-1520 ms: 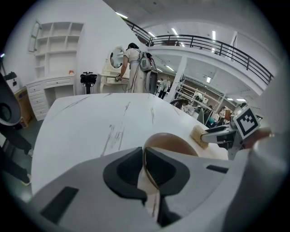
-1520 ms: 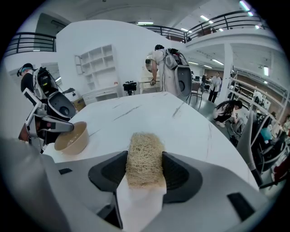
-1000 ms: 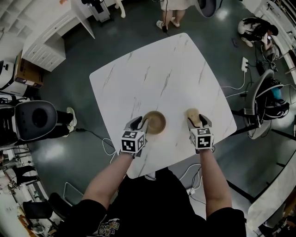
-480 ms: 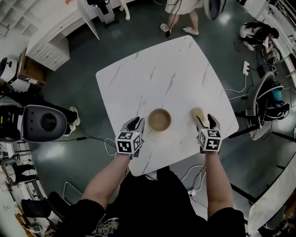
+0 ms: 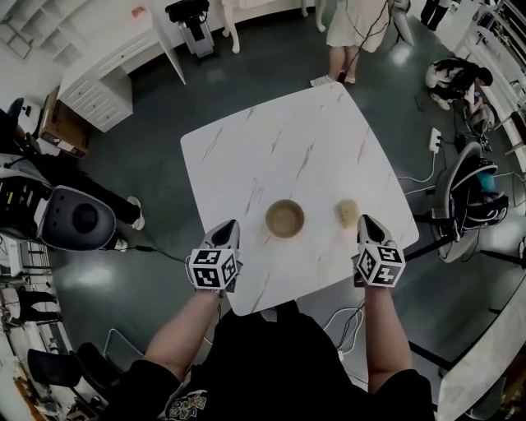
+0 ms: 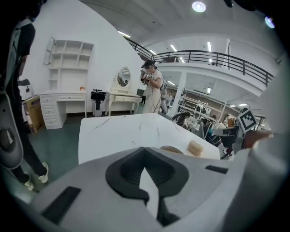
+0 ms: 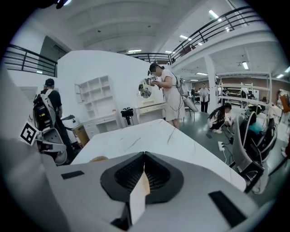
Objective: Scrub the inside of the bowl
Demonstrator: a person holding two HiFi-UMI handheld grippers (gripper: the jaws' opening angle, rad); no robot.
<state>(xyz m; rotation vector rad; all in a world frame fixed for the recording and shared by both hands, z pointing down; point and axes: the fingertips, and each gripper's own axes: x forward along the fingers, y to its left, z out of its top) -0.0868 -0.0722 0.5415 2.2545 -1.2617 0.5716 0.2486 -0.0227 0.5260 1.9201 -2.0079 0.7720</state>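
A round wooden bowl [image 5: 284, 218] stands upright on the white marble table [image 5: 279, 140], and a tan sponge [image 5: 347, 212] lies to its right. My left gripper [image 5: 225, 229] hovers over the table's near edge, left of the bowl and apart from it, its jaws closing together on nothing. My right gripper [image 5: 366, 225] is just short of the sponge, not touching it, its jaws likewise closing empty. The left gripper view shows the bowl [image 6: 171, 149] and the sponge [image 6: 195, 147] beyond the shut left gripper [image 6: 146, 174]. The right gripper [image 7: 144, 176] sees only the bowl's rim [image 7: 98, 159].
A person [image 5: 345, 25] stands past the table's far corner. A grey chair [image 5: 76, 218] is at the left and another chair [image 5: 472, 193] at the right. A white desk [image 5: 103, 78] stands at the back left. Cables [image 5: 345, 312] lie on the floor by the near edge.
Both grippers drew back toward me: the left away from the bowl's rim, the right away from the sponge, which stays on the table. Both pairs of jaws went from open to shut.
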